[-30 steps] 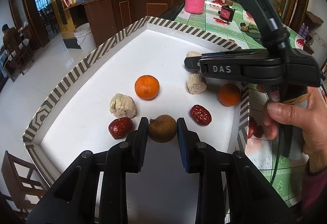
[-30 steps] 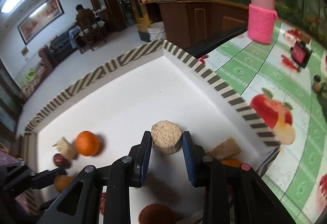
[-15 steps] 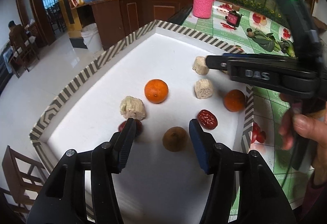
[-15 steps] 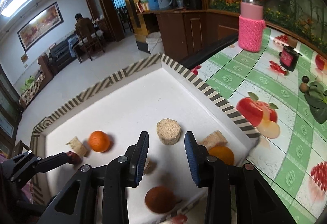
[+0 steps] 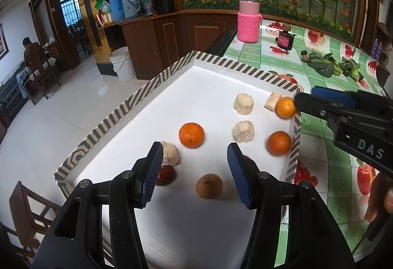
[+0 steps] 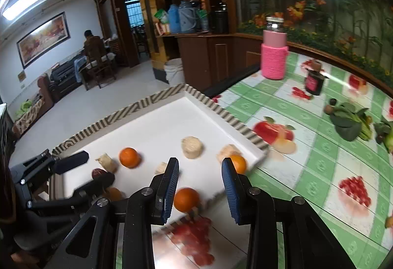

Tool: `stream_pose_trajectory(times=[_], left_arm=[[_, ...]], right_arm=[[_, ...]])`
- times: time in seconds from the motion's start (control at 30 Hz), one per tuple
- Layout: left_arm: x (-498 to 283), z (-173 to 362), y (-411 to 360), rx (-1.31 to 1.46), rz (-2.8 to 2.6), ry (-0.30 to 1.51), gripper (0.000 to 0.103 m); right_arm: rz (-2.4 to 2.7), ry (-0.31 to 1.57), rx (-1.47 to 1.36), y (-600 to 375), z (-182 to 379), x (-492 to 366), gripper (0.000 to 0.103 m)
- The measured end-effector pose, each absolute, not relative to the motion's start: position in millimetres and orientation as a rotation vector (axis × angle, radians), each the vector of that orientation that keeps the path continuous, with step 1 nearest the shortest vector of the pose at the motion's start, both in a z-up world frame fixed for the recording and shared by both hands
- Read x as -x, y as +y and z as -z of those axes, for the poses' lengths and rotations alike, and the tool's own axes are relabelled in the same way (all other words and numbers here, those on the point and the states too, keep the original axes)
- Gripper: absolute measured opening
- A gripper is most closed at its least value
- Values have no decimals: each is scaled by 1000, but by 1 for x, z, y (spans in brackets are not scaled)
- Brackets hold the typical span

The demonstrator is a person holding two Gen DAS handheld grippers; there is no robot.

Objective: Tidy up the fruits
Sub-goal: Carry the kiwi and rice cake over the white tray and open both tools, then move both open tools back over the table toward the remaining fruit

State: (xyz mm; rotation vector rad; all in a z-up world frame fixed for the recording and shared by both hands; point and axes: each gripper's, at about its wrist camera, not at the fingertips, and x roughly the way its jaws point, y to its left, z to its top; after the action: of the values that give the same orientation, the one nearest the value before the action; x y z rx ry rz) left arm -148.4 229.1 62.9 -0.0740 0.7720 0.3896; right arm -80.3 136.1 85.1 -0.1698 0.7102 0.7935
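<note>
My left gripper (image 5: 195, 172) now stands with its jaws apart and nothing pressed between the pads; a second ago it was clamped on the brown round fruit (image 5: 209, 186), which now lies free on the white tray (image 5: 208, 87), below and between the fingertips. A red jujube (image 5: 166, 175) peeks out beside the left finger, touching the pale corn-cob piece (image 5: 170, 156) behind it. Beyond the tips sits a mandarin (image 5: 191, 134), with a second mandarin (image 5: 279, 143) near the tray's right rim and a third one (image 5: 285, 107) farther along that rim, against a pale wedge (image 5: 272, 101).

My right gripper (image 6: 199, 176) has also let go: the jaws are parted and empty, whereas a second ago they squeezed the round cob piece (image 6: 192, 147). That piece now rests on the tray, well ahead of the fingertips, and the gripper has drawn back towards the tray's near corner, over the green fruit-print tablecloth (image 6: 307, 170). This view is blurred.
</note>
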Motion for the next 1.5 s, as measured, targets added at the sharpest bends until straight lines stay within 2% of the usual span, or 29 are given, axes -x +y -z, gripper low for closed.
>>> stream_pose_trajectory(times=[0.83, 1.5], left_arm=[[121, -72, 169, 57, -283, 724, 54], [64, -56, 84, 43, -98, 784, 54]], right_arm=[[-687, 769, 92, 60, -61, 85, 35], [-449, 823, -39, -76, -51, 53, 35]])
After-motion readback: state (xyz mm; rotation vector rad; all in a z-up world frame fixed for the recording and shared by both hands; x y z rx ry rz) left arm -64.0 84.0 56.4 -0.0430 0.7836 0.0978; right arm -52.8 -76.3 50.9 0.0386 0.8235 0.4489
